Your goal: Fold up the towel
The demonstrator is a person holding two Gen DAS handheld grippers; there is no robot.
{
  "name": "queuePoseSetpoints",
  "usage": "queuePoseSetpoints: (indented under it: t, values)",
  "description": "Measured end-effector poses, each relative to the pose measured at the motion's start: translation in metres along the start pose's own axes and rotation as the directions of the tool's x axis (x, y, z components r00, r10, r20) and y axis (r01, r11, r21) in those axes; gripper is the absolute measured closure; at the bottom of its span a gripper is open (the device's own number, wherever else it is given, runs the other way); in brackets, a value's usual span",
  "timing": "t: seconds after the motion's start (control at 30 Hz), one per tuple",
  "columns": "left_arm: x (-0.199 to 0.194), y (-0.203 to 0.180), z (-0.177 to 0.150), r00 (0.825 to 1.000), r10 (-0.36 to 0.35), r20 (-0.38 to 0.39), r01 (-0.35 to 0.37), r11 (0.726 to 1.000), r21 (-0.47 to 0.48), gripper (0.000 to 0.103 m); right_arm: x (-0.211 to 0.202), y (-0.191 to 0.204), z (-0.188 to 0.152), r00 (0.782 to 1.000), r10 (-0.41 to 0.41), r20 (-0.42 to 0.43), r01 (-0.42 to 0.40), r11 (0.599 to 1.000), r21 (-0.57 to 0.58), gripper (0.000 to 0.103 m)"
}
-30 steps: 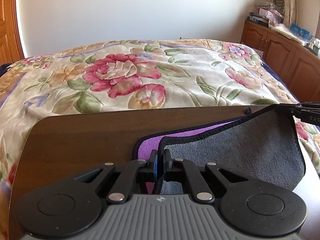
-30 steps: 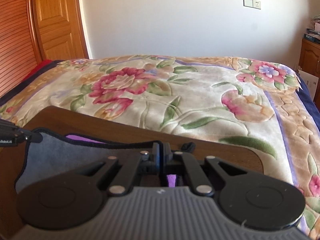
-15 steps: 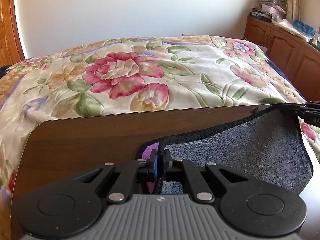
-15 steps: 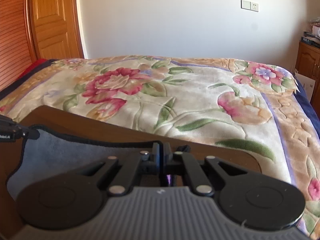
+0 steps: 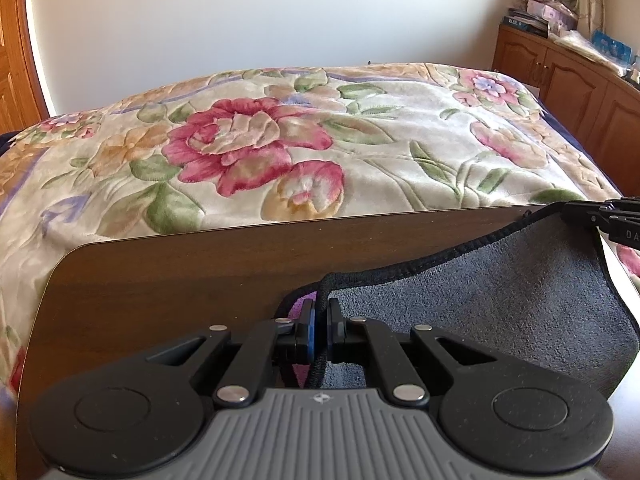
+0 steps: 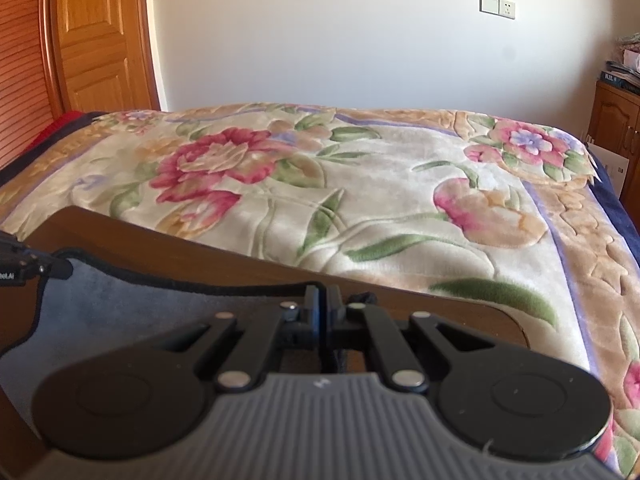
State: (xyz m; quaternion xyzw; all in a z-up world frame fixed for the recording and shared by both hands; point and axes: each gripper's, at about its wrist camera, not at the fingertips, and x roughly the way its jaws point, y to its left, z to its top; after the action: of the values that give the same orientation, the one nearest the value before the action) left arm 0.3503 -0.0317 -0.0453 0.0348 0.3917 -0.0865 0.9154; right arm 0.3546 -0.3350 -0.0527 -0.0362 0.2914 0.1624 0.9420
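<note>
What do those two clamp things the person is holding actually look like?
Both look alike. The left gripper is matte black plastic: two round discs at its sides, angled link arms with silver rivets, a ribbed grey plate with a small logo, and a blue pad on one finger. The right gripper matches; white lettering marks its side.

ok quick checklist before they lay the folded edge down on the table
1. Left gripper clamped on the towel hem: ok.
2. Right gripper clamped on the towel's other corner: ok.
3. Edge between the two grippers taut: not ok, it sags slightly.
4. Grey side faces up, purple side only peeks out near the left gripper: ok.
5. Bare table ahead to lay the fold: ok.
6. Lower layer lying flat and aligned: cannot tell, hidden under the top layer.
</note>
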Motion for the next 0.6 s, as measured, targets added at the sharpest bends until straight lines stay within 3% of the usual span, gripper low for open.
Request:
queuePoseSetpoints:
  t: [0.6]
  values:
    - [0.015,0.004,-0.001,1.0,0.013,-0.02,-0.013,1.0,-0.005,0.101,0.015,-0.003,-0.008,1.0,-0.01,-0.03,0.01,1.0,0.003,0.099]
